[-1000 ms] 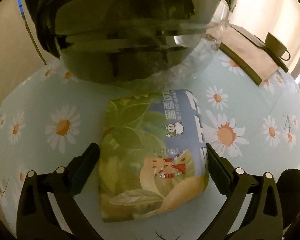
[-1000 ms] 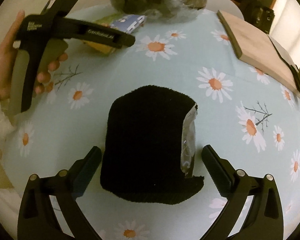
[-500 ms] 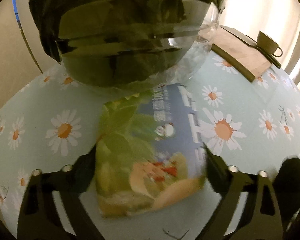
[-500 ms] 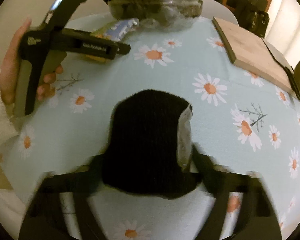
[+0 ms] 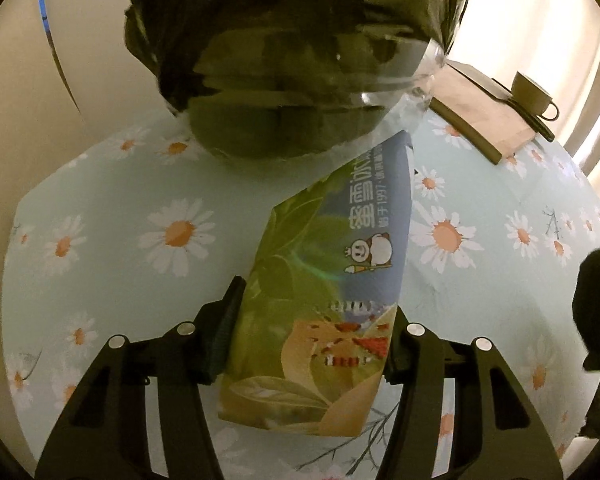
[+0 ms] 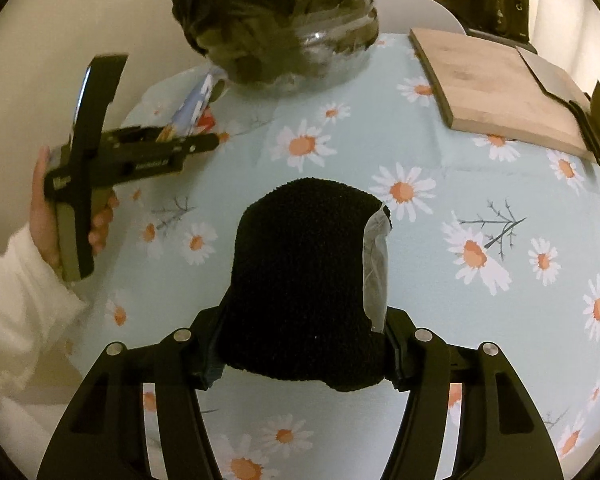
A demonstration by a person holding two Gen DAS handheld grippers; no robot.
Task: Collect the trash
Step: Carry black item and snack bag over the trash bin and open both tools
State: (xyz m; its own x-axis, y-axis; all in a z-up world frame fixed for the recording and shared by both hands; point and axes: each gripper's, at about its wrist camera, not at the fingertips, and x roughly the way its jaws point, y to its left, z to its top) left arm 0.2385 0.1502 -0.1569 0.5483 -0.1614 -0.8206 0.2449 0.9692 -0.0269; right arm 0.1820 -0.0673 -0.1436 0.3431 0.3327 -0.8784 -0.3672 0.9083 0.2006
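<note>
My left gripper (image 5: 312, 336) is shut on a green and blue snack wrapper (image 5: 324, 288) and holds it tilted above the daisy tablecloth, its top end near the bin. My right gripper (image 6: 300, 344) is shut on a black fuzzy cloth piece (image 6: 304, 280) with a clear plastic strip on its right edge. A clear bin lined with a dark trash bag (image 5: 296, 60) stands at the table's far side, also in the right wrist view (image 6: 284, 24). The left gripper with the wrapper shows at left in the right wrist view (image 6: 148, 156).
A wooden cutting board (image 6: 496, 84) lies at the back right with a dark cup (image 5: 530, 90) and black handle on it. The light blue daisy tablecloth (image 6: 480, 208) covers the round table. The black cloth shows at the right edge of the left wrist view (image 5: 598, 304).
Both grippers have closed on their objects and lifted them off the table. The wrapper has tilted up toward the bin; the black cloth has risen.
</note>
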